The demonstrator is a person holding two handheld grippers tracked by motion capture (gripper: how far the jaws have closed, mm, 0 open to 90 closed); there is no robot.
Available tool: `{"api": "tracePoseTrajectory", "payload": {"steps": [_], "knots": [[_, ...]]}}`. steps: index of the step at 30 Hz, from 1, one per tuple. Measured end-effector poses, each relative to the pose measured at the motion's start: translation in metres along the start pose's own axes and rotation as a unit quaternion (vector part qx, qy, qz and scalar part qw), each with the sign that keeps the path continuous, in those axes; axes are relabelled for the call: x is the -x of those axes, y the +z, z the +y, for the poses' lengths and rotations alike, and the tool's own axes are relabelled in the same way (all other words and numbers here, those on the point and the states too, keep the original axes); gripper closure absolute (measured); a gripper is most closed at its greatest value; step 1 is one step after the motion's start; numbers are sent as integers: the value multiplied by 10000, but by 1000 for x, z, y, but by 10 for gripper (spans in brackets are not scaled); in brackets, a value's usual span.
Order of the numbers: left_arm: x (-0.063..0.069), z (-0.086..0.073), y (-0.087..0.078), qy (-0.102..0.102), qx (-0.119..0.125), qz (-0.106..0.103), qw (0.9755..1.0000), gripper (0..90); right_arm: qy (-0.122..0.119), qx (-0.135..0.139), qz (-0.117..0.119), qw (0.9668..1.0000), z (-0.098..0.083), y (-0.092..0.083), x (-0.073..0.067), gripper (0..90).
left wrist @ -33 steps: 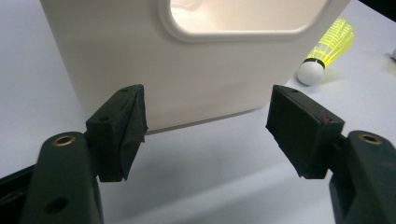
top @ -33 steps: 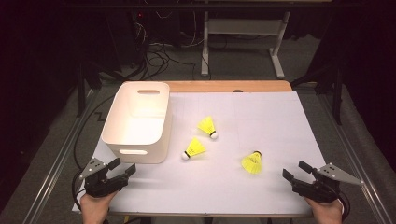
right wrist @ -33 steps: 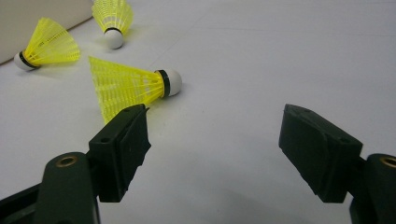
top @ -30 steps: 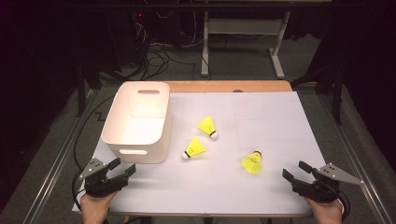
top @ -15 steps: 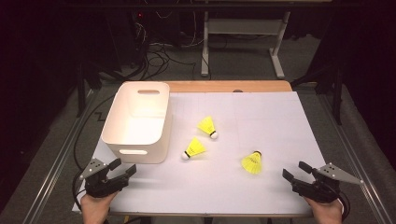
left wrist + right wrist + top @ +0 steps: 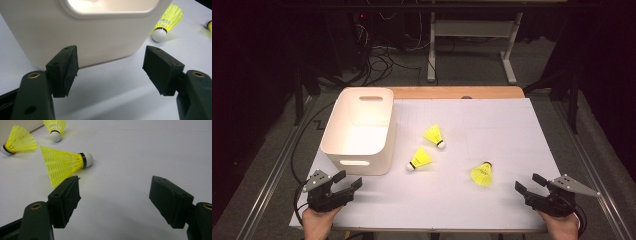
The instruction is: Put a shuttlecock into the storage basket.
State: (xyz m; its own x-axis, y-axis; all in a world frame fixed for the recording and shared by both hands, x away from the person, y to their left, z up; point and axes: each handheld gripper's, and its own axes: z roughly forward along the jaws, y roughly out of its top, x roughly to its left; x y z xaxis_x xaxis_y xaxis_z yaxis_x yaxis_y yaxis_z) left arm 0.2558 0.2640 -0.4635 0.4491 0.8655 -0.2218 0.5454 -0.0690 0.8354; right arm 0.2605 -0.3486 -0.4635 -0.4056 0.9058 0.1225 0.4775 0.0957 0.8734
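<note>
High view overlooks table [image 6: 492,125]; gripper views perhaps skim it.

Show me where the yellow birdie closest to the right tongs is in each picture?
High view: the nearest birdie lies lower right of middle on the white table sheet, in front of the right tongs.
Right gripper view: the same birdie lies upper left, just past the left jaw.
Left gripper view: I cannot tell if it is there.
Shared landmark: the middle birdie.
</note>
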Motion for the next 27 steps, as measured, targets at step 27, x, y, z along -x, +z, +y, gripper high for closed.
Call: {"api": "tracePoseTrajectory", "payload": {"steps": [27], "knots": [[16, 8, 4, 168, -45, -168, 9997, 293, -39, 11, 19, 10000, 0, 0, -1, 253]]}}
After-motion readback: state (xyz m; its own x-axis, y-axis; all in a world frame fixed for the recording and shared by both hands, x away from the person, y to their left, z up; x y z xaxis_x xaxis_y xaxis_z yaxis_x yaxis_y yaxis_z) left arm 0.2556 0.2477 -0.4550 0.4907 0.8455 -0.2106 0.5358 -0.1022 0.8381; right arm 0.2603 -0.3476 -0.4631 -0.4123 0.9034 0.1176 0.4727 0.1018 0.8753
